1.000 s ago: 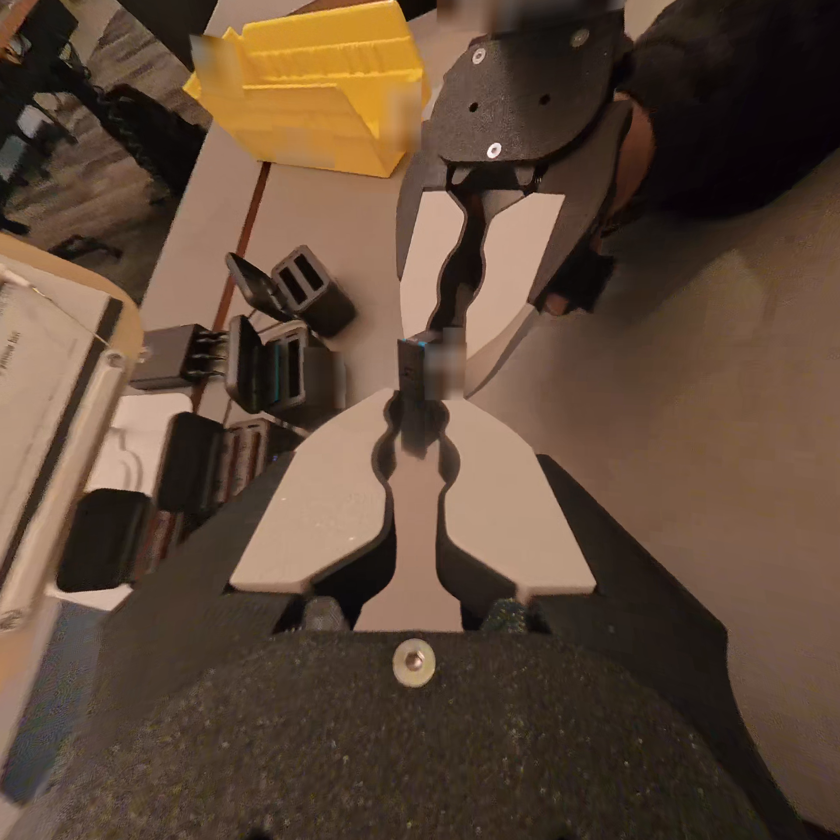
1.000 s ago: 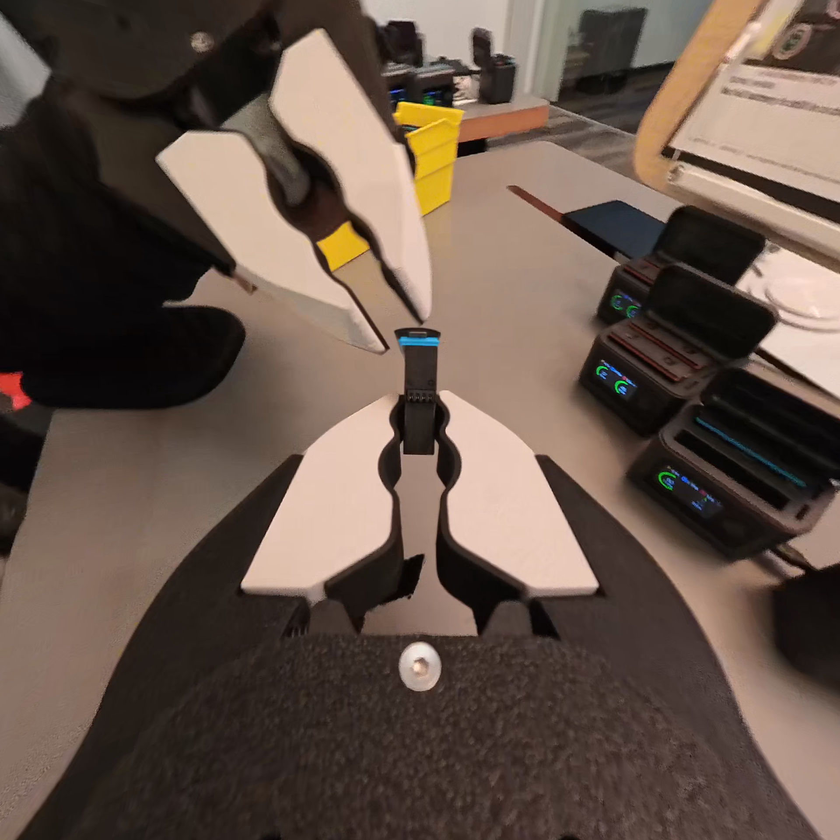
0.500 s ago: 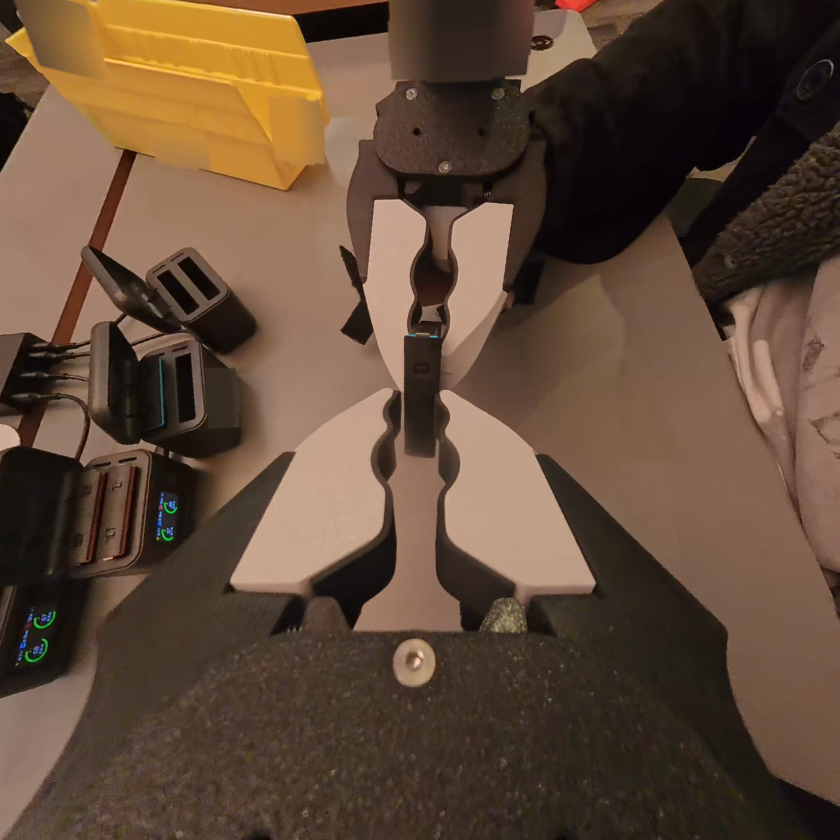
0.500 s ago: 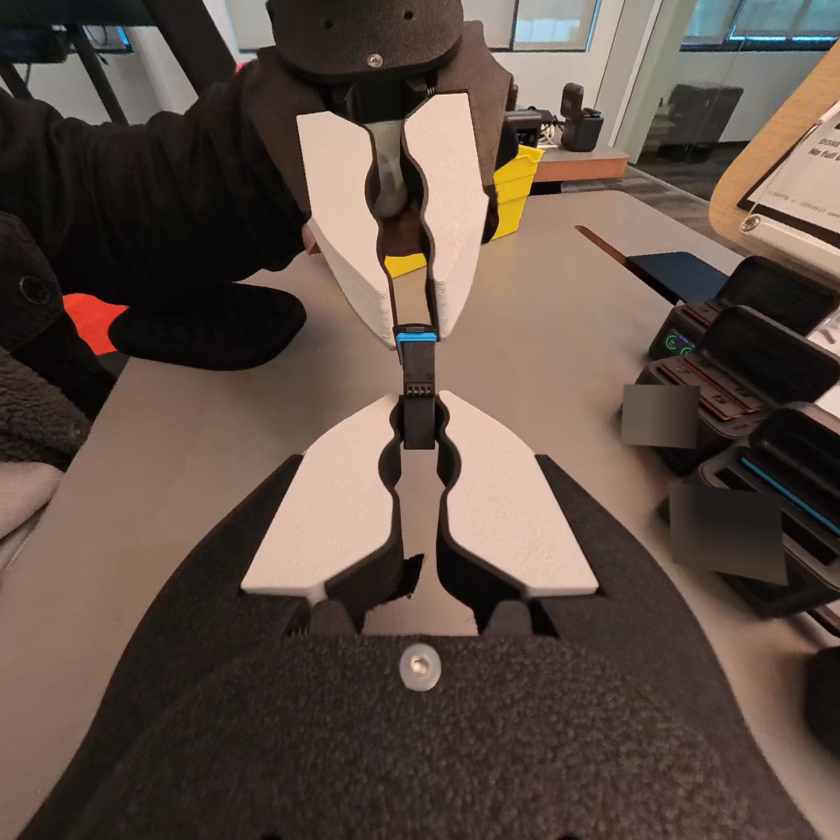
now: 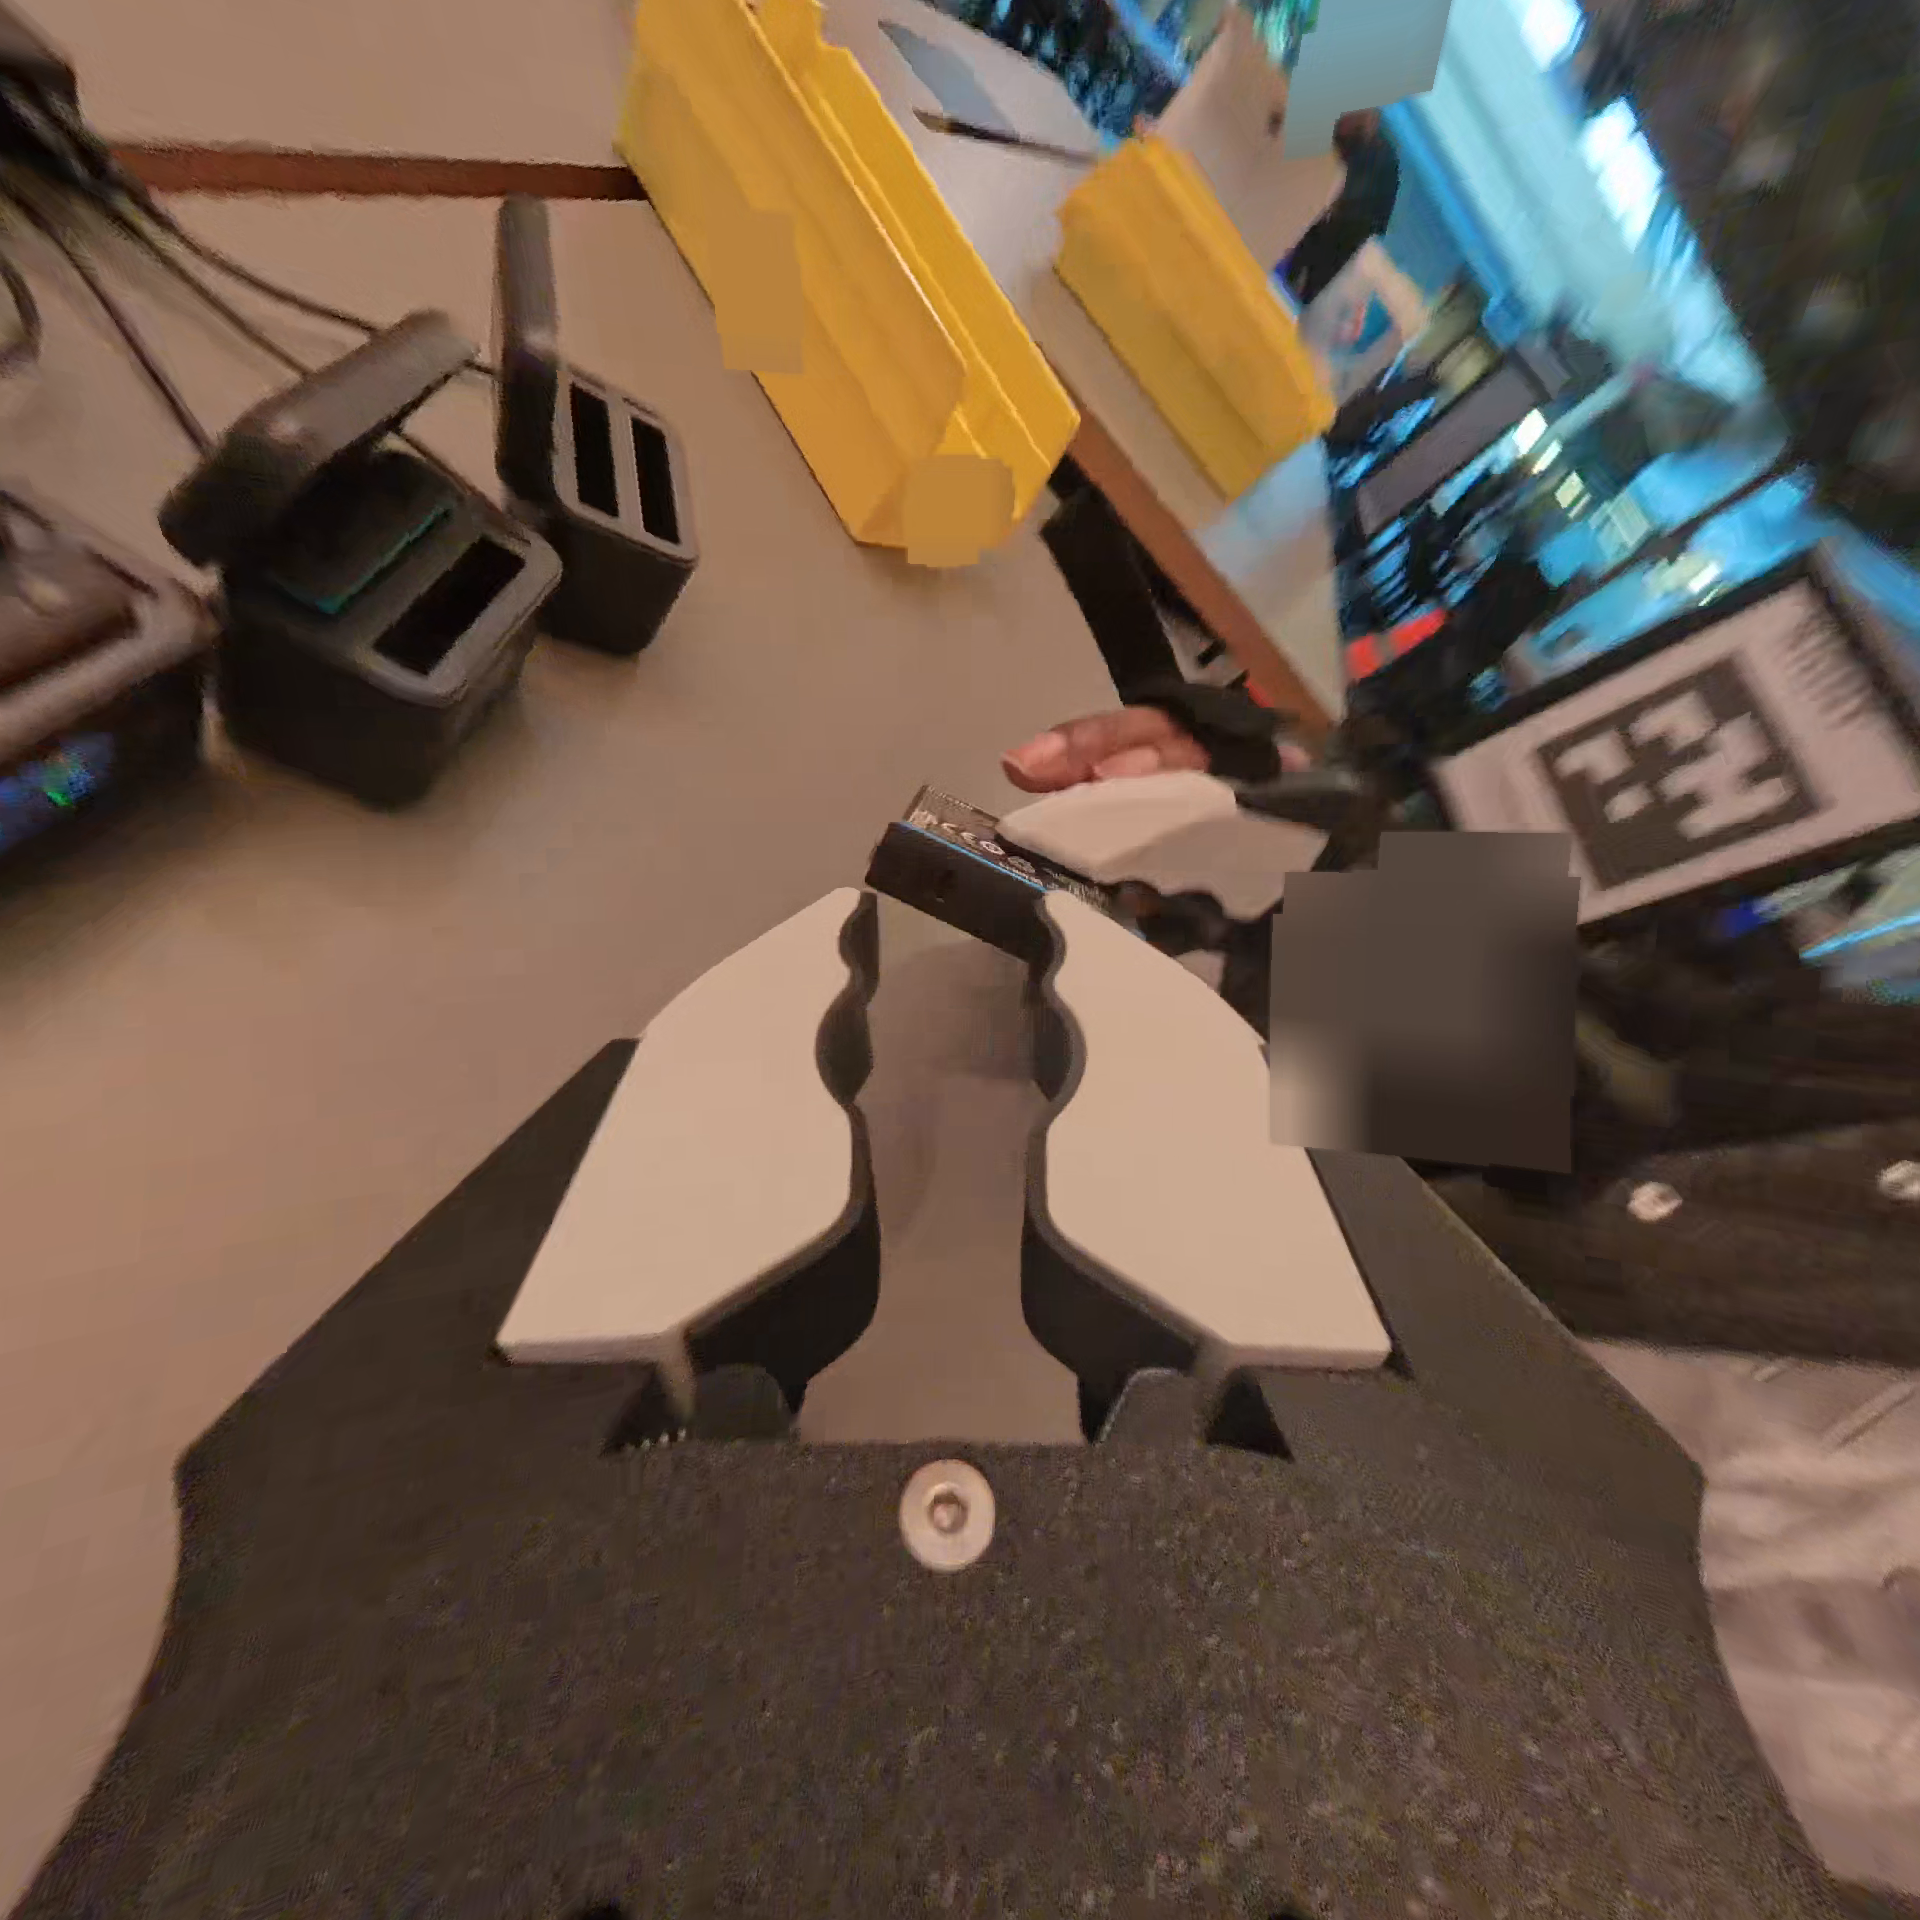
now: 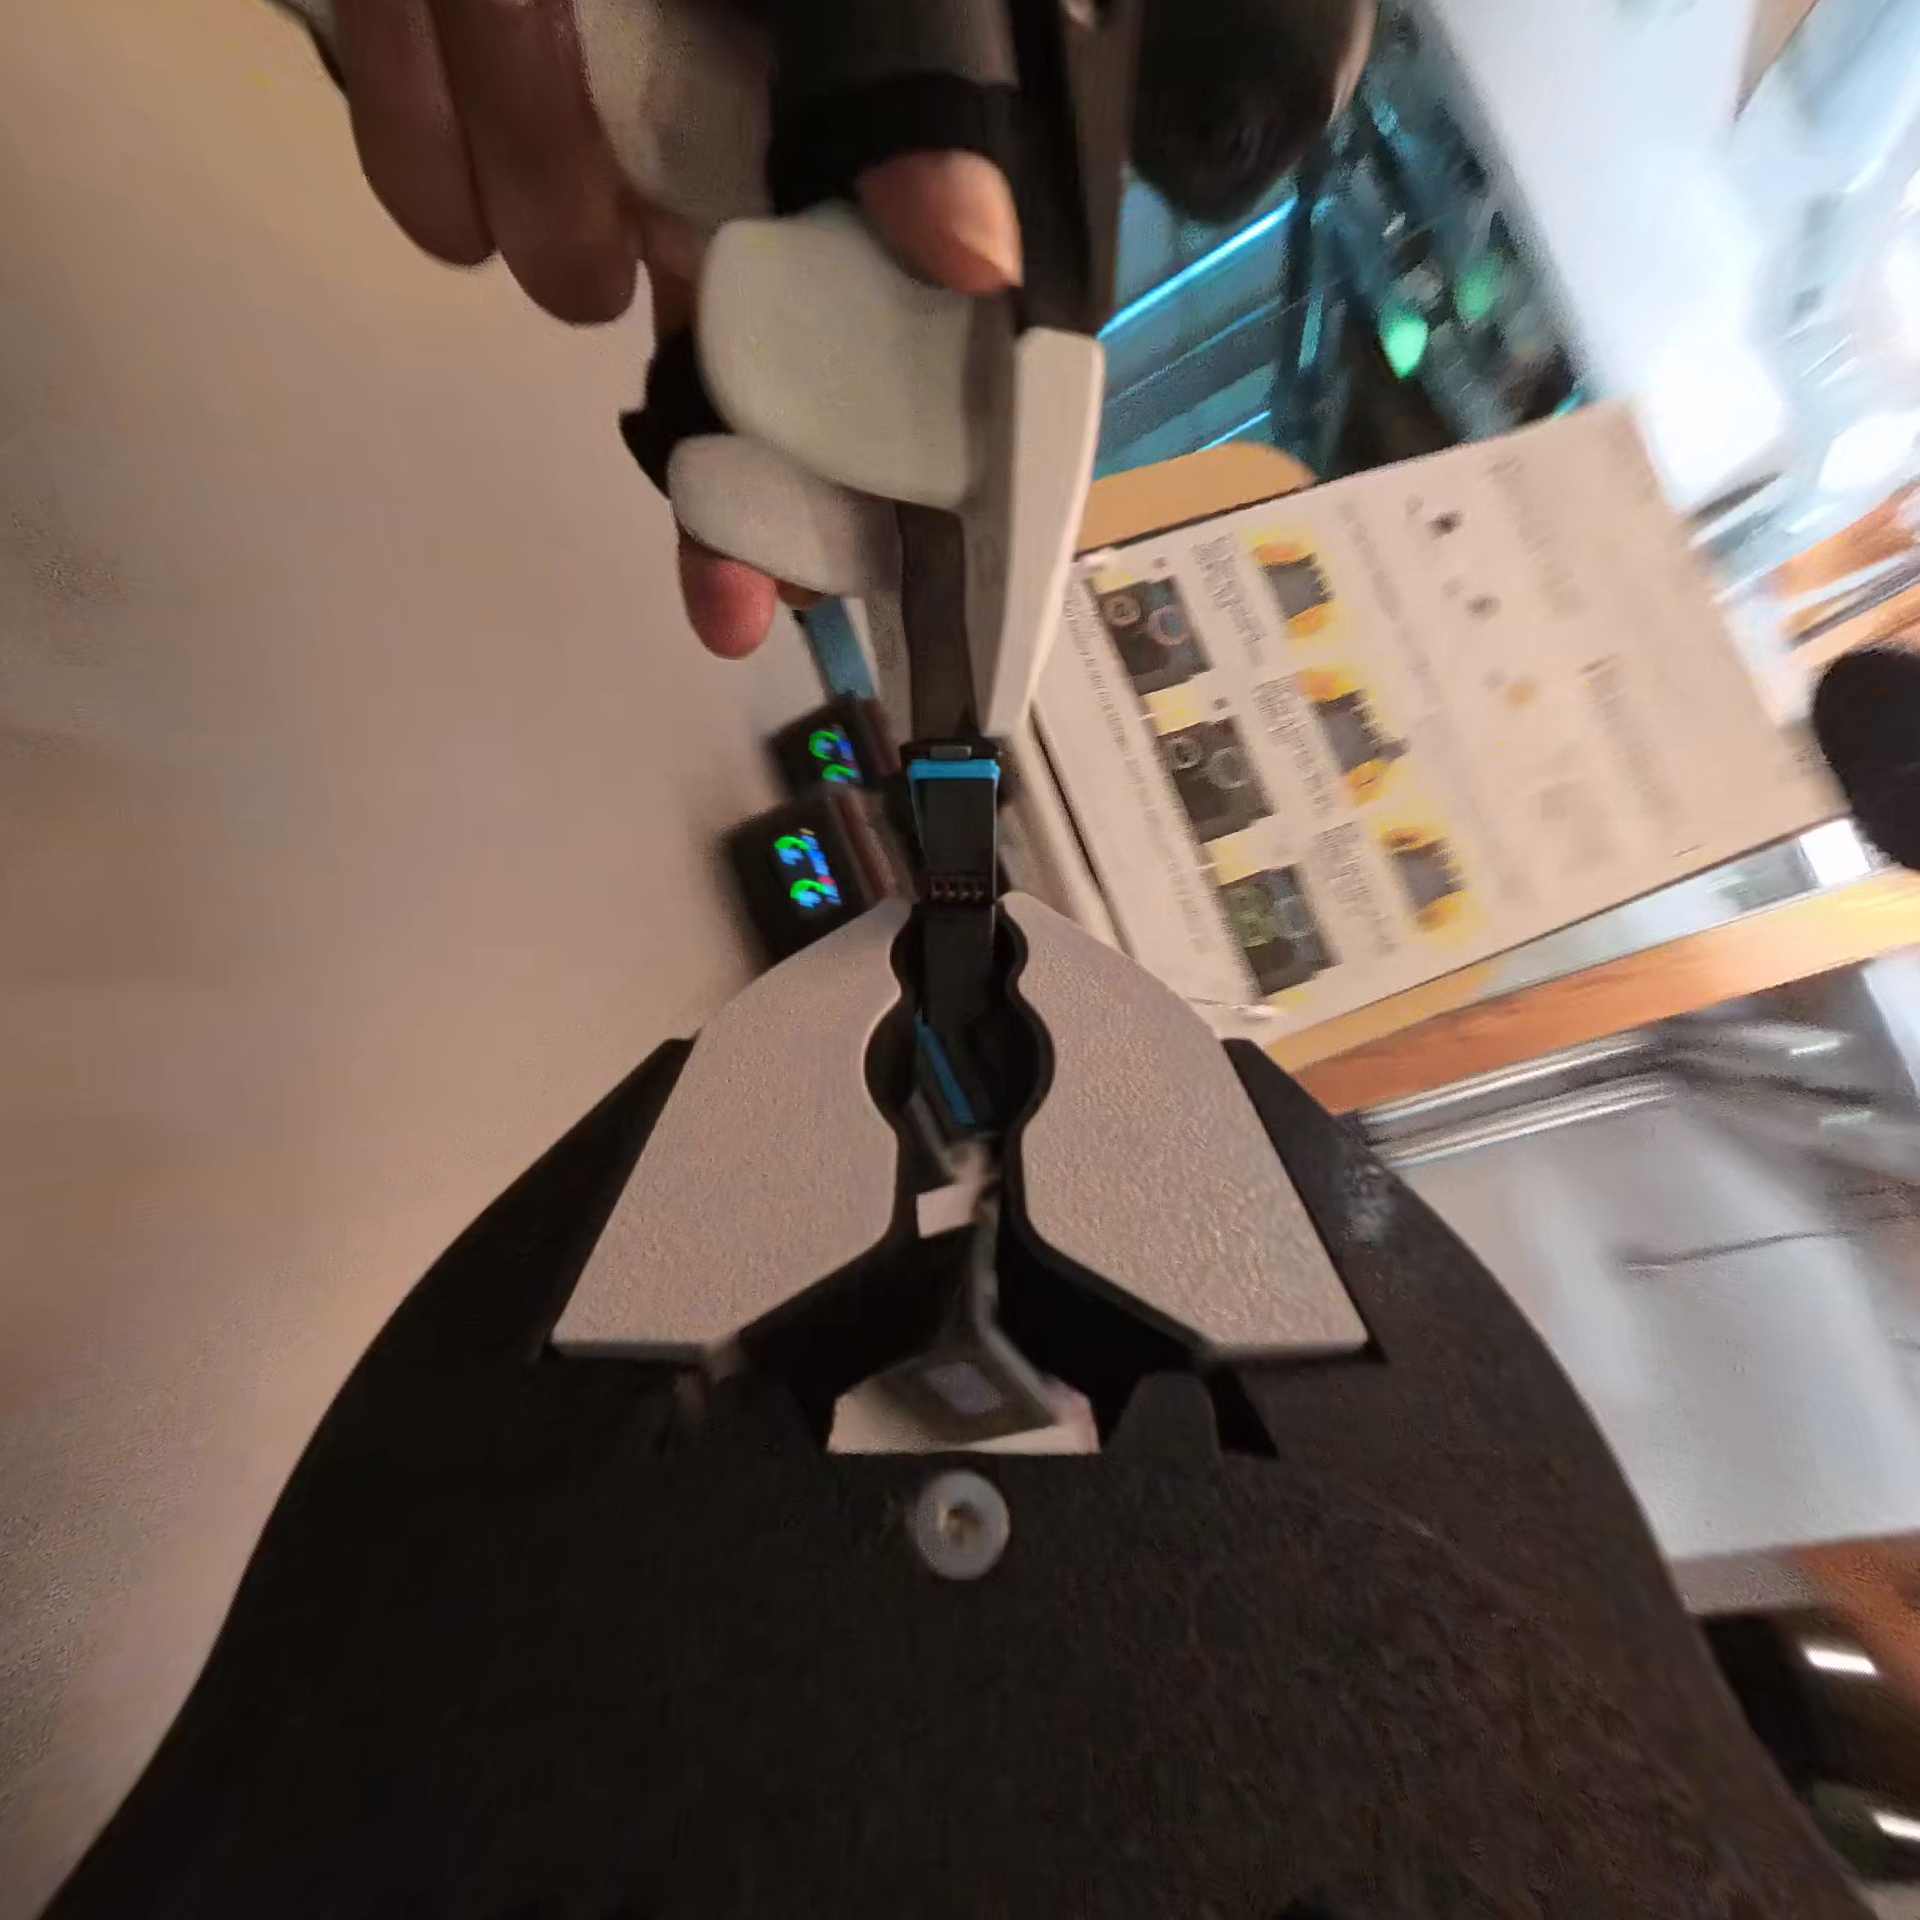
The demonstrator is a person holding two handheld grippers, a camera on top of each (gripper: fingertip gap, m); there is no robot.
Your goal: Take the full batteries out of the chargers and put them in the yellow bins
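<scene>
A black battery with a blue band [image 6: 948, 821] is clamped between the tips of my right gripper [image 6: 951, 914] and sticks out forward. In the left wrist view the same battery [image 5: 961, 868] lies crosswise just in front of my left gripper [image 5: 956, 909], whose fingers stand apart and hold nothing. One white right finger [image 5: 1122, 821] grips the battery from the right. The left gripper shows edge-on above the battery in the right wrist view [image 6: 997, 582], with a hand around it. Two yellow bins [image 5: 862, 312] [image 5: 1184, 312] sit at the back of the table.
Open black chargers [image 5: 364, 623] [image 5: 603, 499] stand at the left with cables behind; another charger [image 5: 62, 717] is at the left edge. Two chargers with green lit displays [image 6: 810, 862] [image 6: 826, 753] and a printed sheet on a wooden stand [image 6: 1403, 727] lie beyond the right gripper.
My left gripper has opened and let go of the battery that both grippers held. The right gripper keeps it. Both grippers have swung and tilted.
</scene>
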